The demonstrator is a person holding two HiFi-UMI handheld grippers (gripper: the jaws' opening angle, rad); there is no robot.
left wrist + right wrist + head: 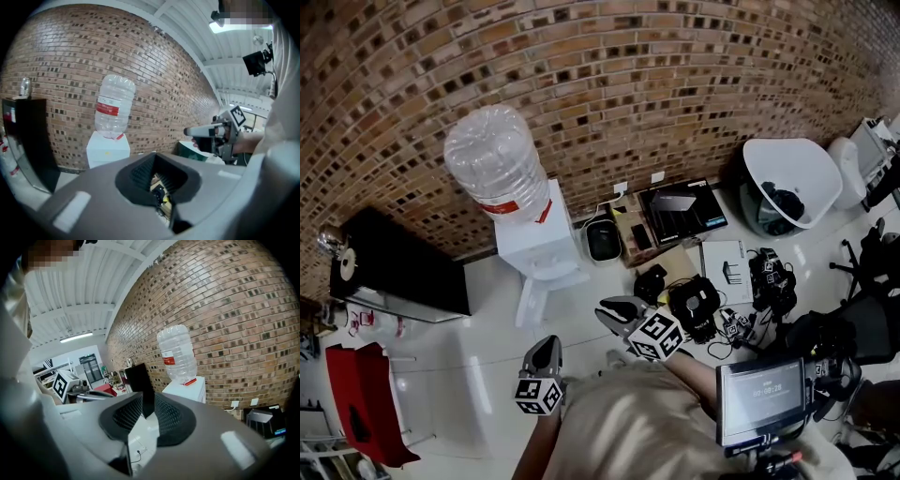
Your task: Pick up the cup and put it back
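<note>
Left claw and right claw closed; clear cup tops cabinet.

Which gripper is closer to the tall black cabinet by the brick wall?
Left. The left gripper sits to the right of the tall black cabinet; the right gripper is farther right, beyond the left one.

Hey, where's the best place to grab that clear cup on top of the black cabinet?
Probably its rounded body at mid-height, coming in level from the open room side: the cup stands upright atop the black cabinet, with the brick wall close behind it.
</note>
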